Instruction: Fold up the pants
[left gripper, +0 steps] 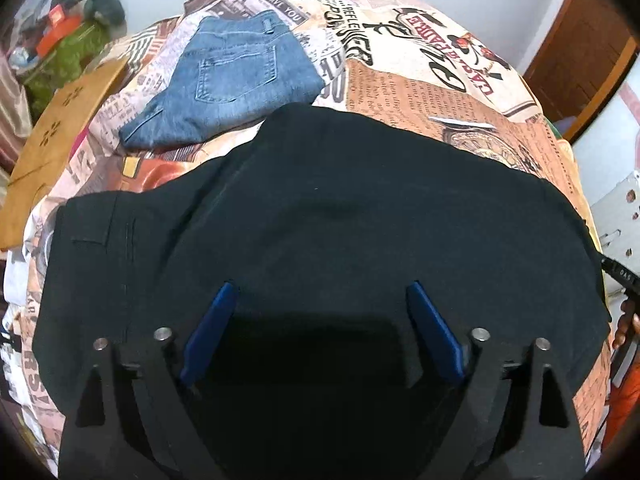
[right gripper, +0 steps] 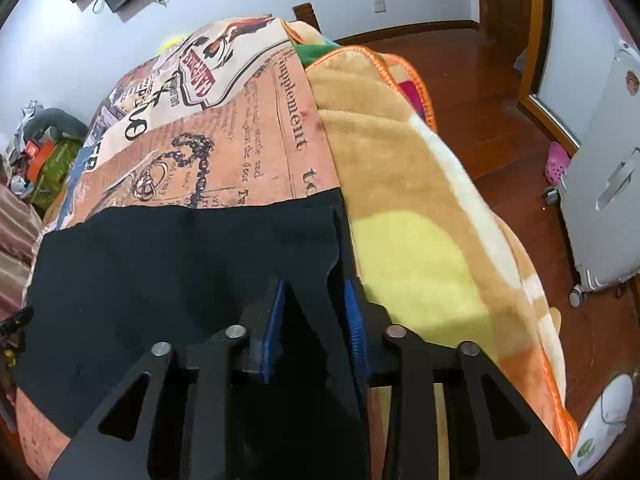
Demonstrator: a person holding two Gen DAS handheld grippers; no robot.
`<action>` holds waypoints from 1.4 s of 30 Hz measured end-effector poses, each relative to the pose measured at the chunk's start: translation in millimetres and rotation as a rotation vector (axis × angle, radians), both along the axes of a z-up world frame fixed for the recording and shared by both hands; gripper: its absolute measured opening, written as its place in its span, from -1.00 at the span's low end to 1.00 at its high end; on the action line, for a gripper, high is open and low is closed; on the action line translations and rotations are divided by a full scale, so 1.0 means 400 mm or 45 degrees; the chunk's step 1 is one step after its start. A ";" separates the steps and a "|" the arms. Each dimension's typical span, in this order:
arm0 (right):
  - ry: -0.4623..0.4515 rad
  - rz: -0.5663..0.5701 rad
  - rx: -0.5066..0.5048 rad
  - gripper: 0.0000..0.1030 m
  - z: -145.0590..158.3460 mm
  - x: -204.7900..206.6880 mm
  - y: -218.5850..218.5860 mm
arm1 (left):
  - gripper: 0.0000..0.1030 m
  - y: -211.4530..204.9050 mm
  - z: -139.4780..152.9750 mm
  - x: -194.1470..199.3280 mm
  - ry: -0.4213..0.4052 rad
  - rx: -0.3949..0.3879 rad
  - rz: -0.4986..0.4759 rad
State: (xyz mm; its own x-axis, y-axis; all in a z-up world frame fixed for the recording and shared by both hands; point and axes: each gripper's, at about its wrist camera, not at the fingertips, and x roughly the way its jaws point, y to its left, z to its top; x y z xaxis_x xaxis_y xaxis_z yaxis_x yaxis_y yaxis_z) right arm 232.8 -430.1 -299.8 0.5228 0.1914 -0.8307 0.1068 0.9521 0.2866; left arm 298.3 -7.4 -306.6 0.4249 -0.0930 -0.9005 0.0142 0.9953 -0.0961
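Observation:
Black pants [left gripper: 320, 208] lie spread flat on a newspaper-print bedspread [left gripper: 432, 92]. My left gripper [left gripper: 320, 288] hovers just above their near part with its blue-padded jaws wide open and empty. The same pants show in the right wrist view [right gripper: 160, 264], where their right end lies at the bedspread's edge. My right gripper [right gripper: 314, 286] is partly closed with a fold of the black fabric between its blue pads [right gripper: 276, 320]; the grip looks closed on the cloth.
Folded blue jeans [left gripper: 236, 80] lie on the bed beyond the black pants. A tan and yellow blanket [right gripper: 420, 220] hangs over the bed's right side. A wooden floor [right gripper: 472, 92], a white cabinet [right gripper: 600, 184] and a wooden headboard [left gripper: 60, 128] surround the bed.

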 end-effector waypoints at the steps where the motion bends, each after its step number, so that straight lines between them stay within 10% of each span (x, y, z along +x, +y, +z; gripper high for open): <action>1: -0.004 0.004 -0.003 -0.73 0.000 0.001 0.001 | 0.76 0.001 -0.002 0.001 0.001 -0.007 0.003; 11: -0.178 -0.055 -0.172 -0.92 0.089 -0.016 -0.016 | 0.77 -0.006 0.000 -0.002 -0.012 0.023 0.000; 17: -0.011 -0.043 -0.300 -0.92 0.016 0.038 -0.009 | 0.78 -0.004 0.000 -0.004 -0.013 0.016 0.004; 23: 0.014 -0.095 -0.210 -0.89 0.050 0.005 -0.049 | 0.77 -0.023 0.017 0.003 -0.006 0.091 -0.031; 30: -0.083 -0.166 -0.072 -0.12 0.148 -0.107 -0.083 | 0.77 -0.120 0.079 0.009 -0.068 0.086 -0.178; 42: 0.095 -0.222 0.277 -0.11 0.045 -0.248 -0.004 | 0.77 -0.370 0.016 0.016 0.063 0.099 -0.439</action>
